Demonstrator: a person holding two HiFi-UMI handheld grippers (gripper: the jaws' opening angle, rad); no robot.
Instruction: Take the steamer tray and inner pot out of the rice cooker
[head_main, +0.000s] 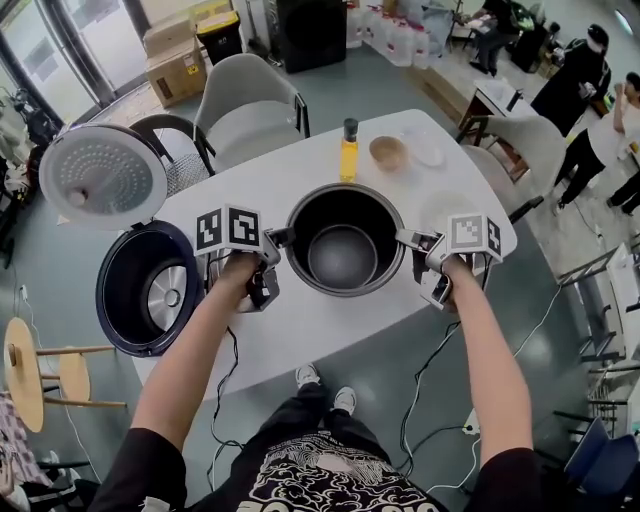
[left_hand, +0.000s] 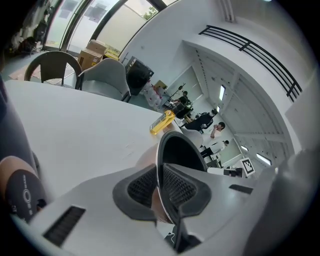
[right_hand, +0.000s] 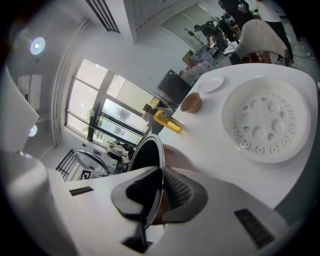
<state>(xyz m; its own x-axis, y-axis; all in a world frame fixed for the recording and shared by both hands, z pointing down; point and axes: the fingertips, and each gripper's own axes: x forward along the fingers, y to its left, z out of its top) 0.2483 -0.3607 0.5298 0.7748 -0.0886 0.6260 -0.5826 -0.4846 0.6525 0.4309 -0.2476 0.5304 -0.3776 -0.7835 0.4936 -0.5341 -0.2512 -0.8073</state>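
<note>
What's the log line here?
left gripper shut on inner pot rim | right gripper likewise | steamer tray on table | rice cooker open

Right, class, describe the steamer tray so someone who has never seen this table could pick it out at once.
Start at the white table and find the dark inner pot at its middle. To the pot's right in the head view lies the steamer tray, a white disc. Unlike the plain plate and brown bowl beyond it, it is pierced with holes.

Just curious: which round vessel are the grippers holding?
The inner pot mid-table, rim pinched from both sides; the open rice cooker and brown bowl sit untouched.
</note>
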